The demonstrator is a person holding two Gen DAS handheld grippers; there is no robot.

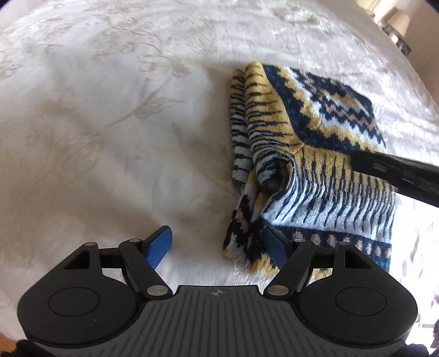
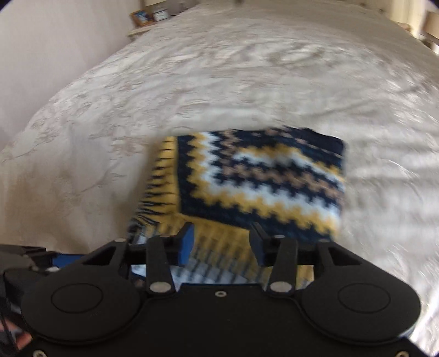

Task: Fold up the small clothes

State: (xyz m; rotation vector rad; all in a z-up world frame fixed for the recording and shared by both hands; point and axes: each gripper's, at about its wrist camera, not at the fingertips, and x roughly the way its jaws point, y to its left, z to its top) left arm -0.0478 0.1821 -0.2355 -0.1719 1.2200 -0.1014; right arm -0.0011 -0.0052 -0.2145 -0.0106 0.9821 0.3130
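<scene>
A small knitted garment (image 1: 310, 153) in navy, yellow and white zigzags lies partly folded on a cream bedspread (image 1: 109, 123). Its top layer is folded over and shows the navy pattern side (image 2: 263, 175). My left gripper (image 1: 216, 241) is open, low over the garment's near left corner, with its right finger (image 1: 274, 247) against the fabric edge. My right gripper (image 2: 222, 241) is open just above the garment's near part and holds nothing. One of its black fingers (image 1: 397, 175) reaches in from the right over the garment. The right view is blurred.
The embroidered bedspread (image 2: 247, 82) spreads wide to the left and beyond the garment. A bedside shelf with framed pictures (image 2: 142, 17) stands by the wall at the far left. A lamp (image 1: 397, 22) stands at the far right.
</scene>
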